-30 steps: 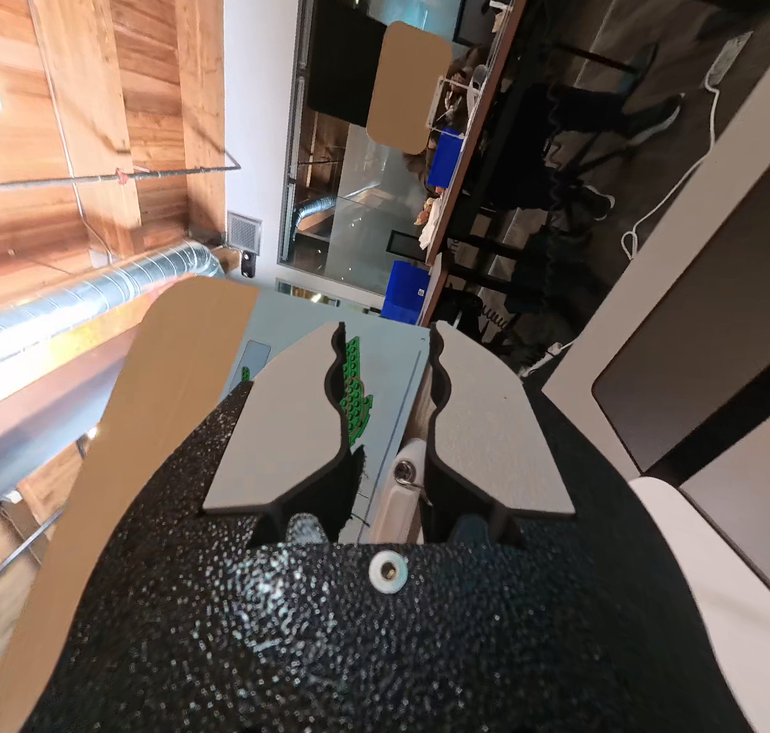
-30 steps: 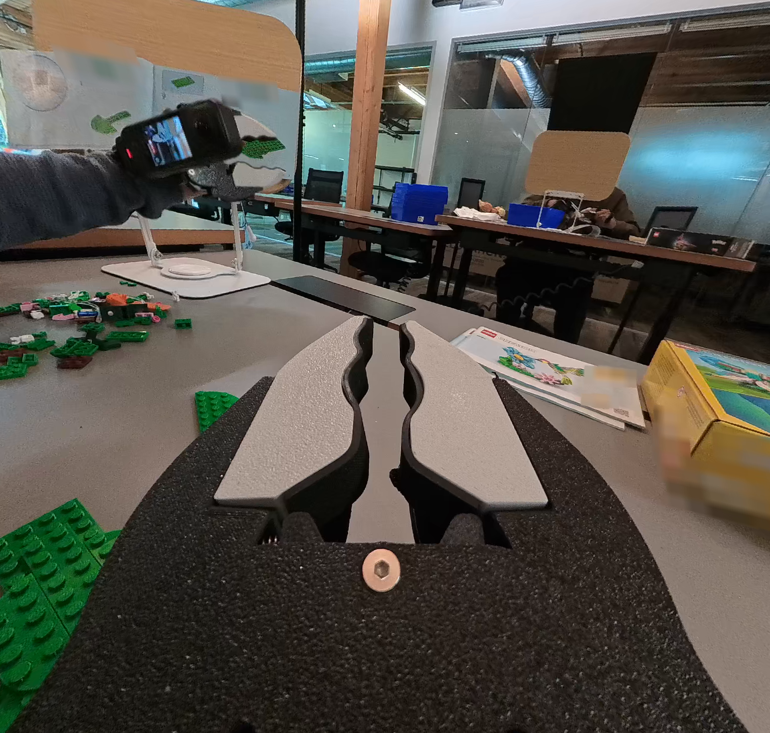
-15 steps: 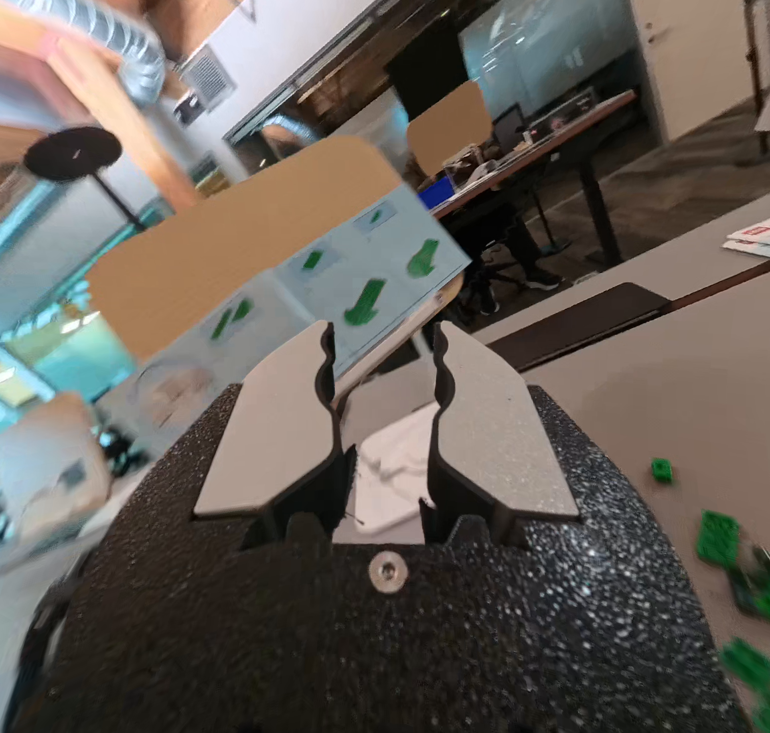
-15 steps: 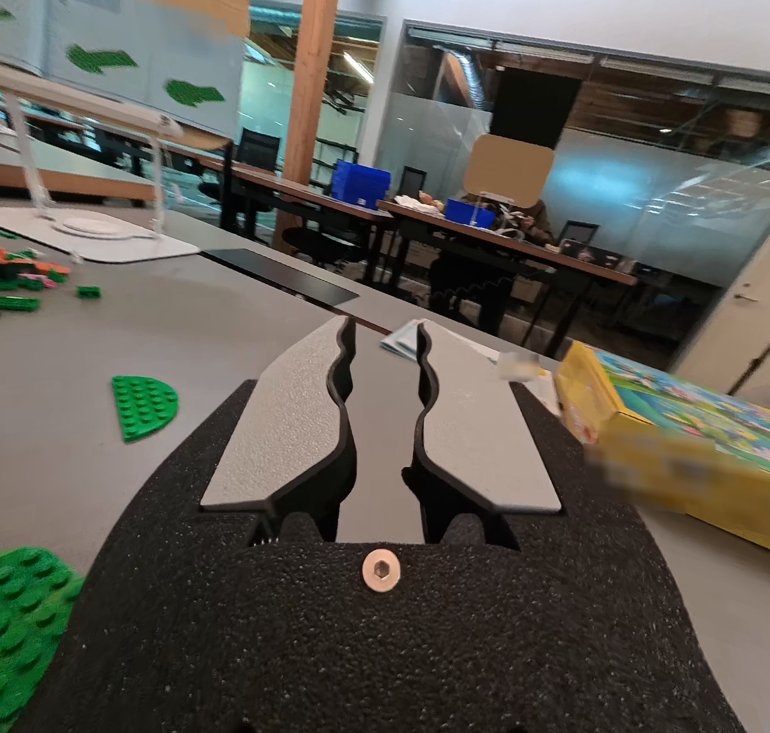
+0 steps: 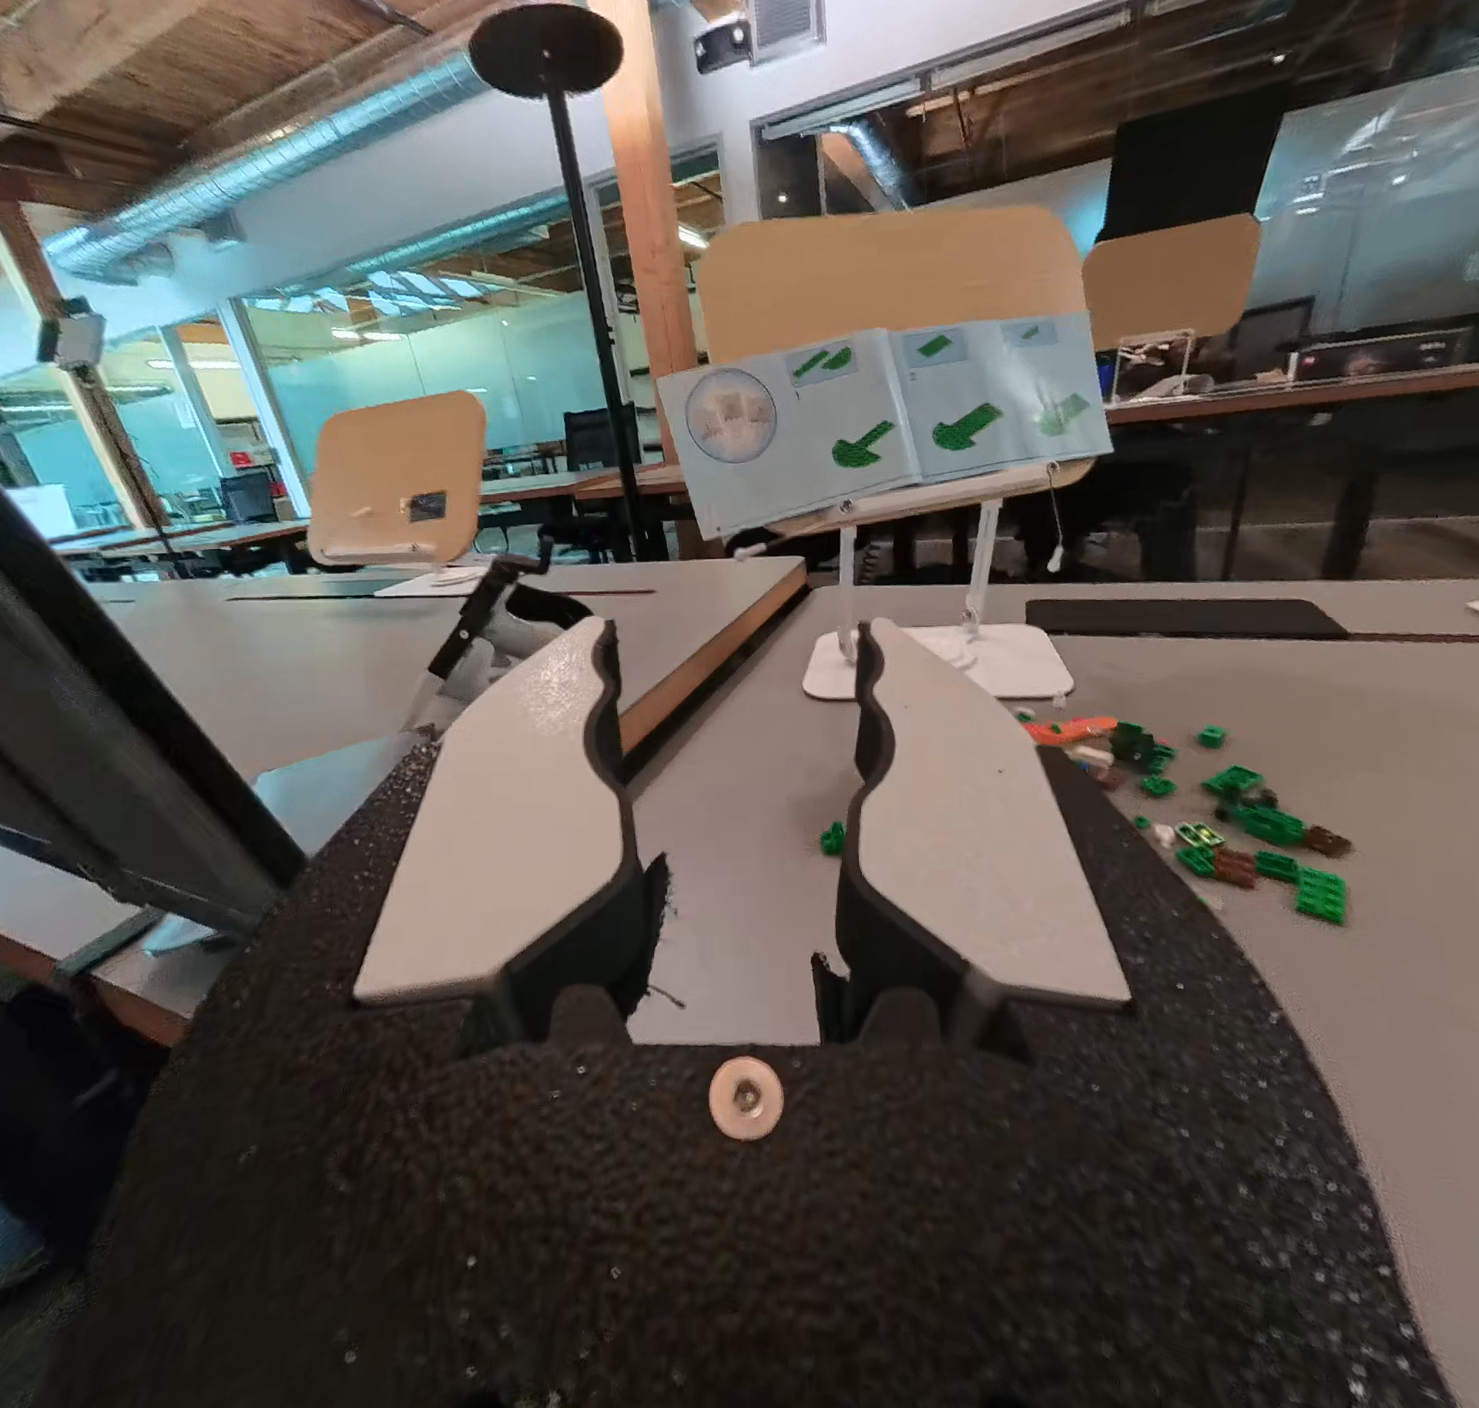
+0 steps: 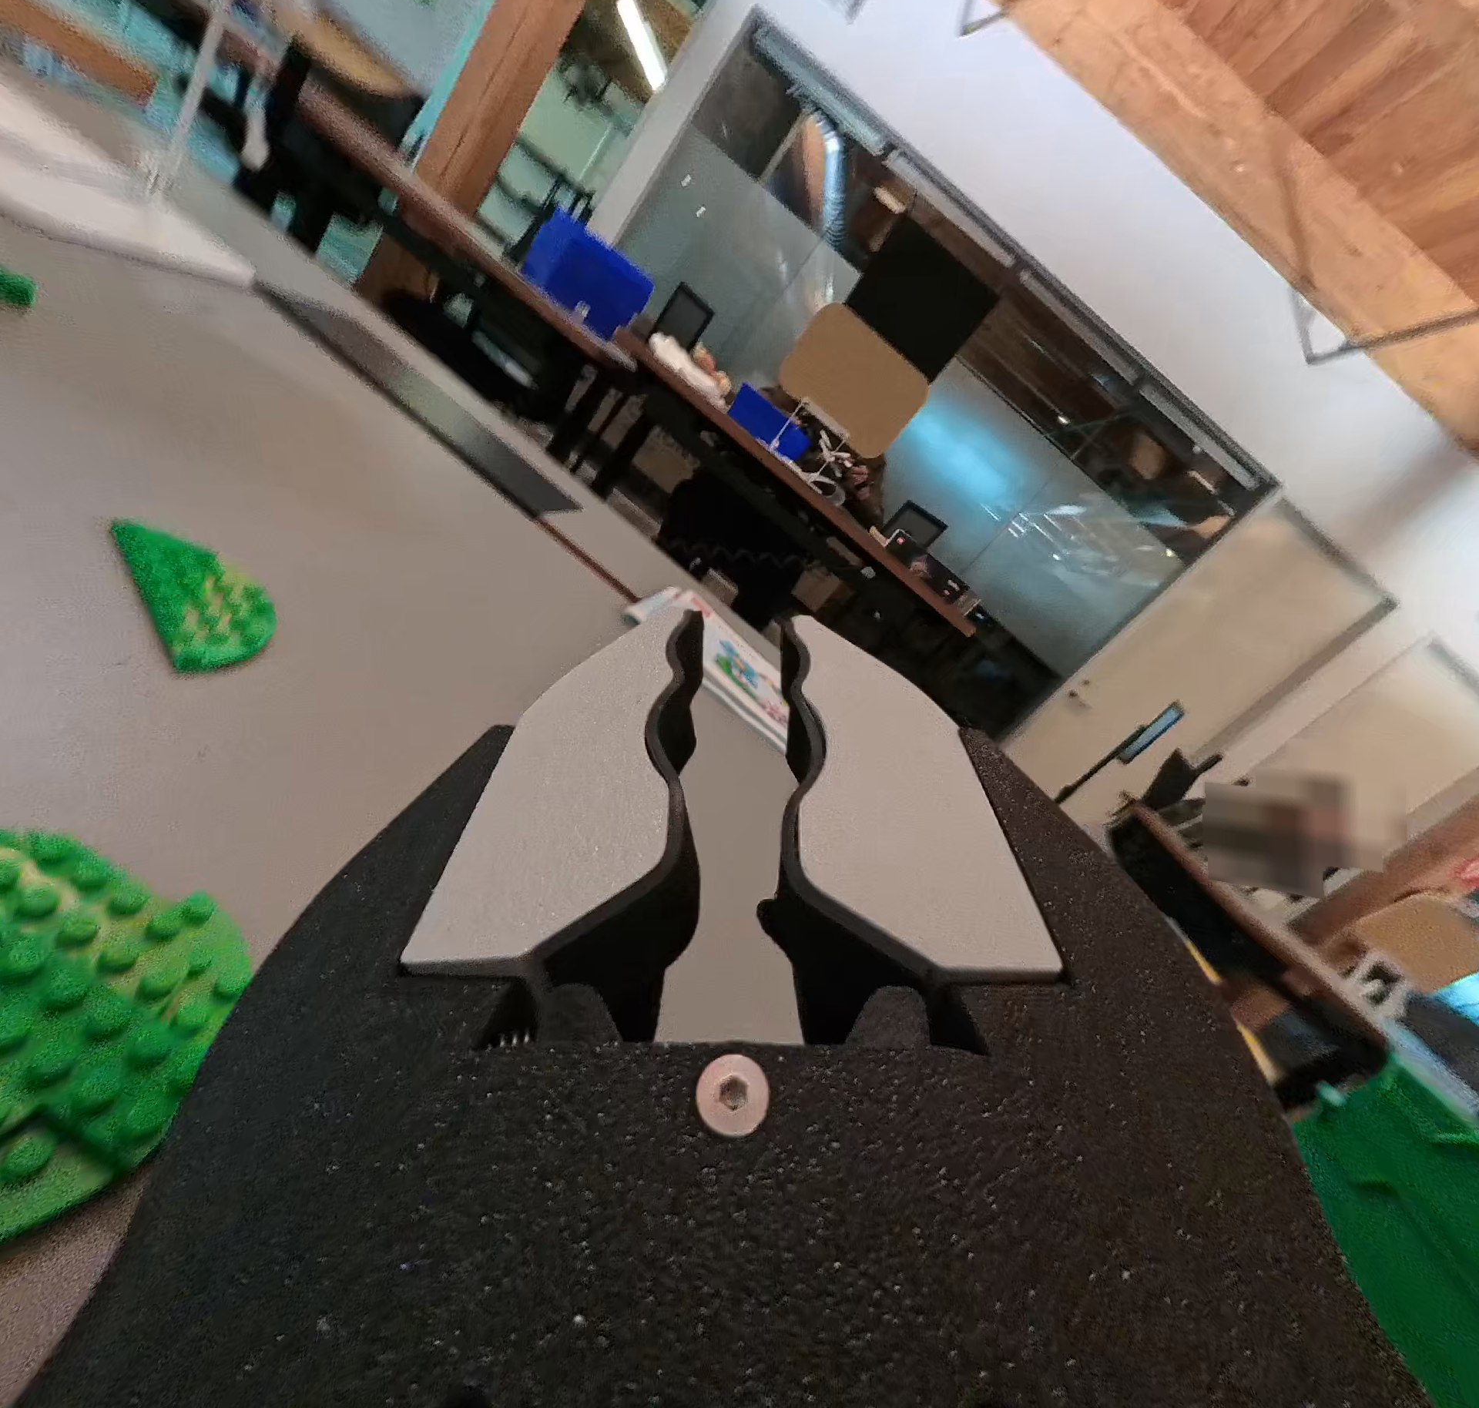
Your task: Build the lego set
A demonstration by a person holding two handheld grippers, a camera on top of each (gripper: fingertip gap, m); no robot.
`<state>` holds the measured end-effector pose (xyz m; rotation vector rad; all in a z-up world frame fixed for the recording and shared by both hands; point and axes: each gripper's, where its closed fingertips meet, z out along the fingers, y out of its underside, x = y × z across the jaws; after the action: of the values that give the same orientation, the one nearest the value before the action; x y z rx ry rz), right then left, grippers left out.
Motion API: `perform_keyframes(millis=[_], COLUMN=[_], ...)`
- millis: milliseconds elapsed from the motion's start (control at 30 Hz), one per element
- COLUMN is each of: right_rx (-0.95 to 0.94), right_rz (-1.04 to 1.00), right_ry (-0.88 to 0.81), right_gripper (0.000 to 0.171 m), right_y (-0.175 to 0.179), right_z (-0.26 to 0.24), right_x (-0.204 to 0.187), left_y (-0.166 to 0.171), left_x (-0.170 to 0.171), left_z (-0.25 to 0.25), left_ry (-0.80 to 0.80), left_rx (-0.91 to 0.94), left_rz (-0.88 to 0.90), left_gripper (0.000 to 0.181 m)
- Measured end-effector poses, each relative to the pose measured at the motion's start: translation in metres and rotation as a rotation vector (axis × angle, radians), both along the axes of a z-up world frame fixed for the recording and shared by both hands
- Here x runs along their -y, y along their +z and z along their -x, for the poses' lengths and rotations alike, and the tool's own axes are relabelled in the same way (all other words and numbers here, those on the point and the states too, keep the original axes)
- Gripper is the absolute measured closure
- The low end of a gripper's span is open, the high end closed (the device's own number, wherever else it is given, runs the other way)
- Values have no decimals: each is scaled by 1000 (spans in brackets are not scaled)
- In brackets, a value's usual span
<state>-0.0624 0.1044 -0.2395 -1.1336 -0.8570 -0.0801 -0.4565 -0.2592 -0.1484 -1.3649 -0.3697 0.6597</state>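
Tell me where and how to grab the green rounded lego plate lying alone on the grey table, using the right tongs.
Probably best to grip the green rounded studded lego plate across its thin edges, one finger on the straight side and one on the curved side, coming down from above. It lies flat on the grey table, so there is no raised part to pinch. The right tongs are open and empty.
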Motion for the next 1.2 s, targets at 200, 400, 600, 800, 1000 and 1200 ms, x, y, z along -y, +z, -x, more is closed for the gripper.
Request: perform_keyframes(millis=[200,400,600,800,1000,1200], right_rx=[86,-15,-123,-139,-49,-139], right_rz=[-37,-68,-13,-46,-11,38], right_ry=[-55,18,100,151,210,142], right_gripper=[154,154,151,143,130,124], right_y=[-5,9,14,22,10,14], right_z=[-8,-11,-22,-21,21,34], right_x=[5,15,26,24,-49,-115], left_y=[-17,-36,-35,3,4,-33], left_x=[-30,-102,-181,-237,-277,-290], left_z=[-24,-102,-122,-124,-83,-73], left_ry=[-128,-275,-288,-331,-240,-244], left_rx=[67,-66,-32,-102,-193,-267], left_rz=[-48,56,56,52,200,375], left_gripper=[130,130,123,142,118,104])
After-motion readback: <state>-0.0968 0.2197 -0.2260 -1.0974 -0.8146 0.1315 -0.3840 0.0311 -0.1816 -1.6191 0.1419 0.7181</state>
